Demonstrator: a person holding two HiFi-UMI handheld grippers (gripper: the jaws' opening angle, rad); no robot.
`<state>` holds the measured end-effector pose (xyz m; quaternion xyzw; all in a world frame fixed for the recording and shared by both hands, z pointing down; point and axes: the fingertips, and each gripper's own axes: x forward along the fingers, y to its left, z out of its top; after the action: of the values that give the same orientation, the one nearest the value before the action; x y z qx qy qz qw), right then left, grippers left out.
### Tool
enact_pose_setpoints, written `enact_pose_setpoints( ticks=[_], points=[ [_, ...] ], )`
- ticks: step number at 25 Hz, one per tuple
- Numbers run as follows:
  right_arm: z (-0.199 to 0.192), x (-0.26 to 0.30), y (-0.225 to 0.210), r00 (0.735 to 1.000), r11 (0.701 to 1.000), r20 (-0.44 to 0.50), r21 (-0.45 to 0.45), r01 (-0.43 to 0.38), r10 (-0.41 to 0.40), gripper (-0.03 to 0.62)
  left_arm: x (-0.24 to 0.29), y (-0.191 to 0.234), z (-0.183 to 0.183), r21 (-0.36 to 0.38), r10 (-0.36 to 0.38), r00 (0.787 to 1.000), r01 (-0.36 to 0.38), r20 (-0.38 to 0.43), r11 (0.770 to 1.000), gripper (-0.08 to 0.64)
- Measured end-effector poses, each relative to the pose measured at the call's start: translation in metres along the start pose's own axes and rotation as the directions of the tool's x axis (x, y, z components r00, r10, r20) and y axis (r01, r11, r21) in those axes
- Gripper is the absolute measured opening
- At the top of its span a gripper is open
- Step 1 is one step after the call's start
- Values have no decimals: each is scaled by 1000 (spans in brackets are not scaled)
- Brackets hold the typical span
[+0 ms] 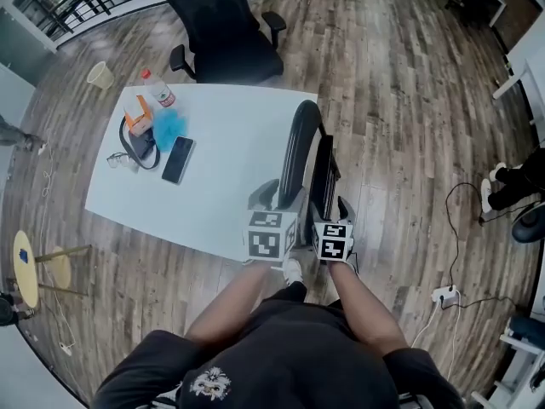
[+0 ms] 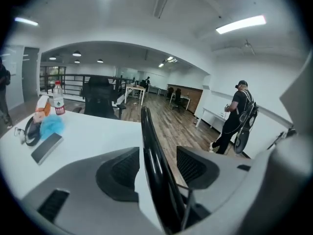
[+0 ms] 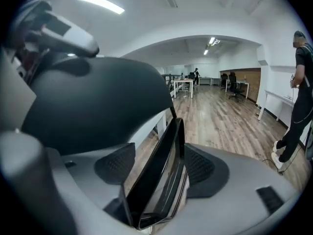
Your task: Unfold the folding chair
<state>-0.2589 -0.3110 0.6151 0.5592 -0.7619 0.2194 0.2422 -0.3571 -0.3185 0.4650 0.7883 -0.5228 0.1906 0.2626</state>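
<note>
A black folding chair stands folded at the right edge of the white table. Its curved backrest and flat seat panel lie close together. My left gripper is open around the backrest's rim, which passes between the pads with a gap on each side. Just to the right, my right gripper is open around the seat panel's edge; the panel sits between the pads, nearer the right one. The backrest fills the left of the right gripper view.
On the table lie a phone, a bottle, a blue puff and glasses. A black office chair stands behind it. My shoe is by the chair's foot. A power strip with cables lies on the floor at the right. A person stands far off.
</note>
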Motion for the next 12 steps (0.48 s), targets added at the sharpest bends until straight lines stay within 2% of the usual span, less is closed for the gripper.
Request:
enact_pose_setpoints(
  ticks=[5, 12],
  points=[
    [-21, 49, 2, 992, 1000, -129, 10, 12, -10, 324, 20, 5, 2, -26, -47, 998, 46, -42, 999, 238],
    [-43, 90, 6, 967, 1000, -254, 1, 9, -8, 337, 33, 7, -4, -59, -87, 991, 82, -97, 995, 236]
  ],
)
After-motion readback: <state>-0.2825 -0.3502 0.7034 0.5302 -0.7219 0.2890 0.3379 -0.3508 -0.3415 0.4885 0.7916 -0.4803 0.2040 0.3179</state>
